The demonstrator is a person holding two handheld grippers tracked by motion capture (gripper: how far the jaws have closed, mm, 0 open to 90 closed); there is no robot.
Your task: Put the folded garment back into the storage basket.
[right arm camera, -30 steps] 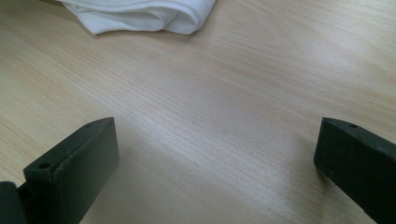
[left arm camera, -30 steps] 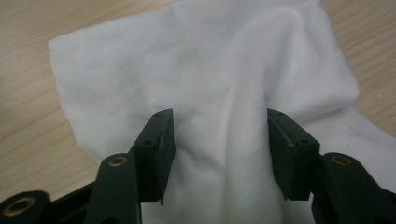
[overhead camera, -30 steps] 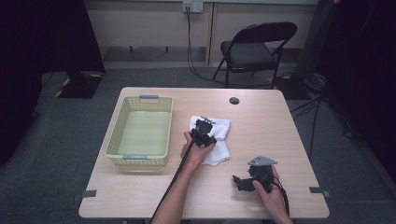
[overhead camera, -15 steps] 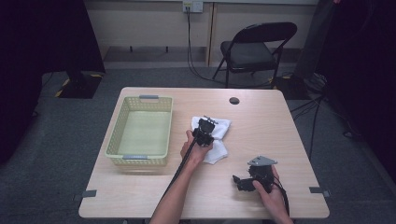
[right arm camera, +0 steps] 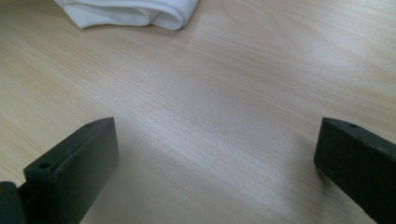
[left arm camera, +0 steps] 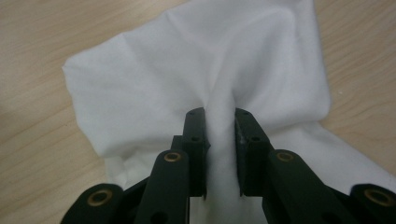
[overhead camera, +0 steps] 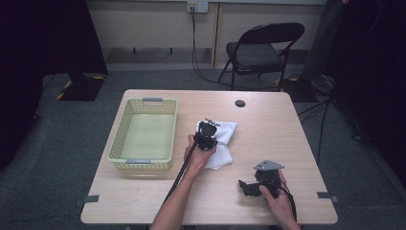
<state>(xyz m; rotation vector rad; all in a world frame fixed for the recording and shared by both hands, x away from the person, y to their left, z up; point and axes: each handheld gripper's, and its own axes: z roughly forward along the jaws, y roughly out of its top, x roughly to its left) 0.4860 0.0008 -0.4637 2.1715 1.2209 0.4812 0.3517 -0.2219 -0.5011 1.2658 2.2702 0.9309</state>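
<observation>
While our left gripper pinches a raised fold of the white cloth, that cloth lies just right of the yellow basket. Our right gripper rests spread wide, nearer us than the cloth.

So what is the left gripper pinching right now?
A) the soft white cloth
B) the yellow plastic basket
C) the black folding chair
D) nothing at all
A: in the left gripper view the left gripper has its two black jaws closed on a raised fold of the soft white cloth, which lies on the wooden table beside the yellow plastic basket.
</observation>
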